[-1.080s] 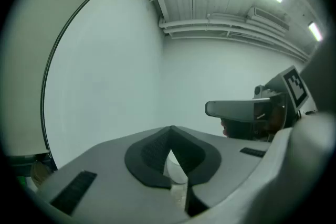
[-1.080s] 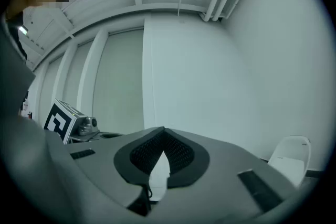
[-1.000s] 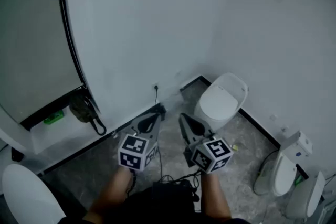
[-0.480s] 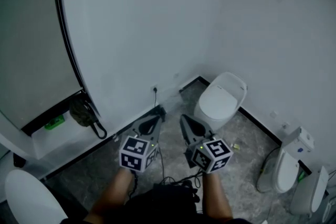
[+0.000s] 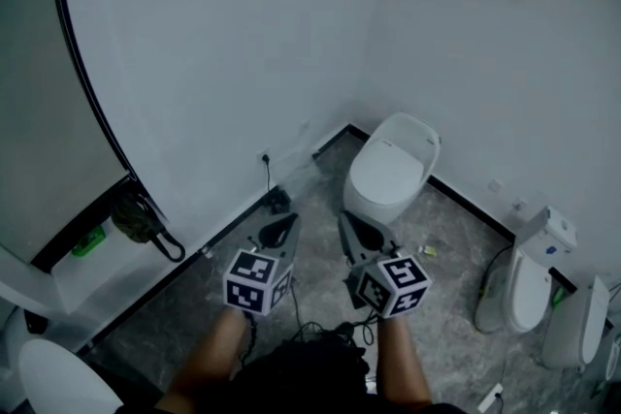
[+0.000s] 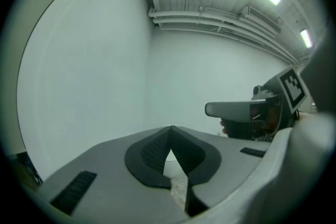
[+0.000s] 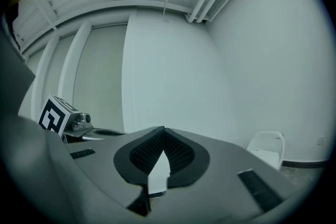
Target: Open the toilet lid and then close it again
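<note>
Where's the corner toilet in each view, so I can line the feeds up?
Head view: corner toilet right of centre, closed.
Left gripper view: not made out.
Right gripper view: lower right, against the wall.
Shared landmark: the wall corner beside it.

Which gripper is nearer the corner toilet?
Right. The right gripper is in front of the corner toilet, apart from it; the left gripper is alongside, farther off to the left. Both are shut and empty.
</note>
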A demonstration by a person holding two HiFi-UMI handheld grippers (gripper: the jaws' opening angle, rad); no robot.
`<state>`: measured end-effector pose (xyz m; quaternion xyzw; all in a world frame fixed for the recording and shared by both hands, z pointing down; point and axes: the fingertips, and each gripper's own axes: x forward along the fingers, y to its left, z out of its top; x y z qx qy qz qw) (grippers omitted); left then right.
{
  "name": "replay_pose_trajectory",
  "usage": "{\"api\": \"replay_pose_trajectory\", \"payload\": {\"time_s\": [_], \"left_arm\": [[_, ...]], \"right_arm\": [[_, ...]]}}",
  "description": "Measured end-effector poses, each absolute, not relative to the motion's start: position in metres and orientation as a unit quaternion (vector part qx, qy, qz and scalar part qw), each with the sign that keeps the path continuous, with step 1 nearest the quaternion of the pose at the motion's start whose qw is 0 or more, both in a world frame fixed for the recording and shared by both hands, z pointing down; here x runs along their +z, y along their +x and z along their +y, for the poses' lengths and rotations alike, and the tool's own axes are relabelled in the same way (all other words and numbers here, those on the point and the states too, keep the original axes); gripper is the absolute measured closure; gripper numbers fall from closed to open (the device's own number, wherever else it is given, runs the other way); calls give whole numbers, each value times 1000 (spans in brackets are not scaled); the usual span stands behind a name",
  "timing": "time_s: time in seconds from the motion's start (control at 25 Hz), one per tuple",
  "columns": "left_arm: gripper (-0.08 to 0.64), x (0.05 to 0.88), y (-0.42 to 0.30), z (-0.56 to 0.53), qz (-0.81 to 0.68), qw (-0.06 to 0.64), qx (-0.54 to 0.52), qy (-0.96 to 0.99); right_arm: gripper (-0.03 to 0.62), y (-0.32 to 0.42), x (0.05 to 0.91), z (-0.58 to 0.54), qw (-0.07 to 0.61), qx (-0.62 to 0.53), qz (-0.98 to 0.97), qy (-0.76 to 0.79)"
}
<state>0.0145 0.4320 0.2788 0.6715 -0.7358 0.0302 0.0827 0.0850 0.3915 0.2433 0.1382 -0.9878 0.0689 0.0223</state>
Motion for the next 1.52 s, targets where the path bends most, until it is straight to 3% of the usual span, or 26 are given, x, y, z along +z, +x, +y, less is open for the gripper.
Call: {"api": "replay_pose_trajectory", "payload": {"time_s": [1.52], "left_arm": [[552, 242, 68, 123, -699, 53, 67, 710]], "right_arm": [[581, 183, 236, 82, 18, 53, -965, 257]]}}
